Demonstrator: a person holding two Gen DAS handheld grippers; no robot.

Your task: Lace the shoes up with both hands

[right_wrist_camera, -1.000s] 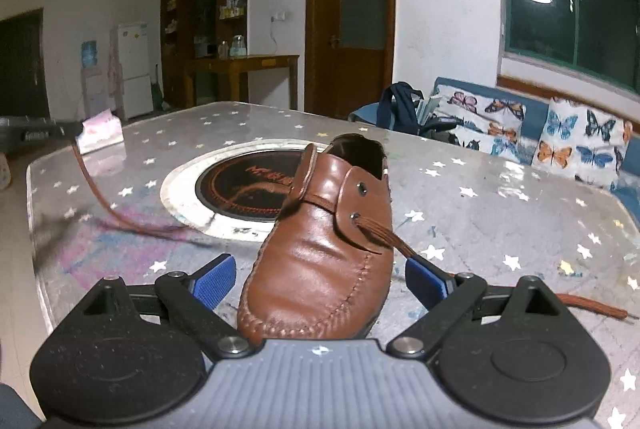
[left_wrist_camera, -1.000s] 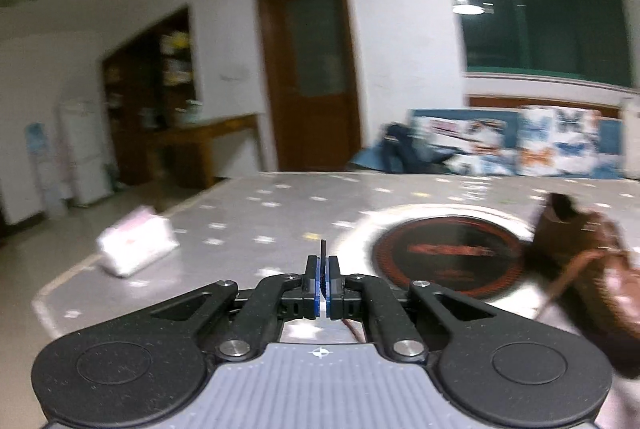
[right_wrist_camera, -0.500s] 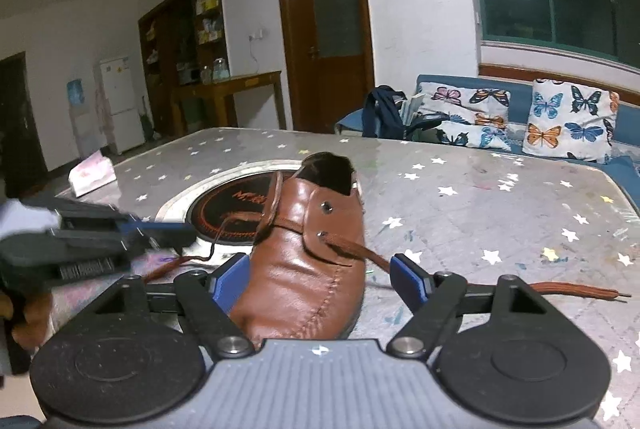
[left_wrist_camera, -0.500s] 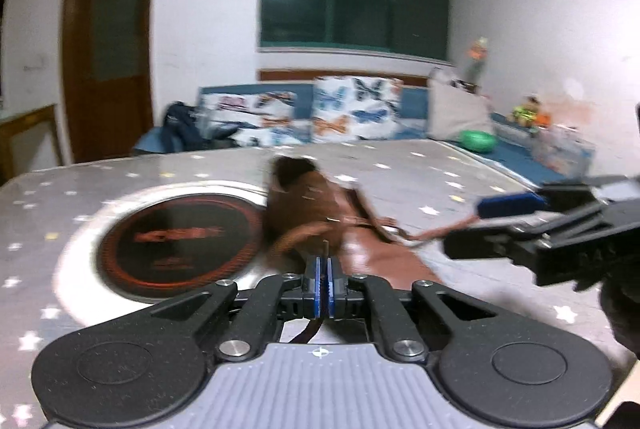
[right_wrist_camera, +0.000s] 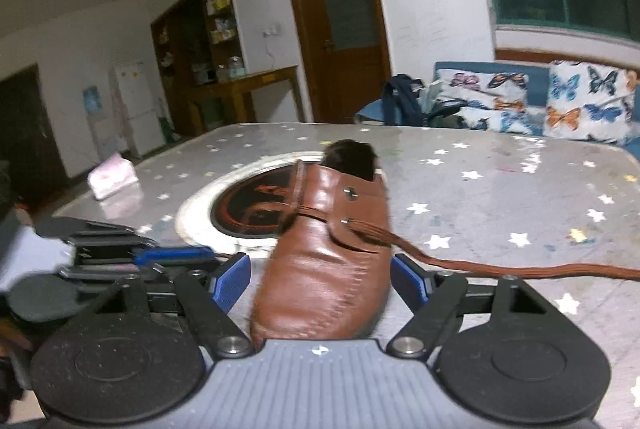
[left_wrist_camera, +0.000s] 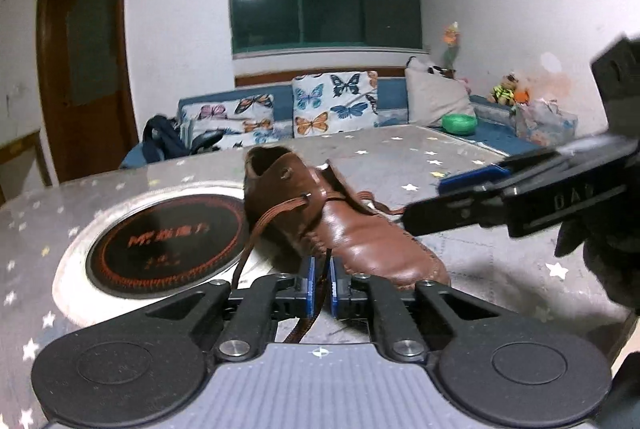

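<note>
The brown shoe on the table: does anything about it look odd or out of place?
Yes. The brown shoe is only half laced: the lace leaves a lower eyelet and trails loose across the table, and the upper eyelet is empty.

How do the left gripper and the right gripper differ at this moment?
The left gripper is shut on the lace; the right gripper stands wide, its jaws closing on either side of the shoe toe, not pressing it. The left gripper holds the lace end from the shoe's near eyelet; the right gripper holds nothing, and the other lace end lies loose on the table. Both have blue pads.
</note>
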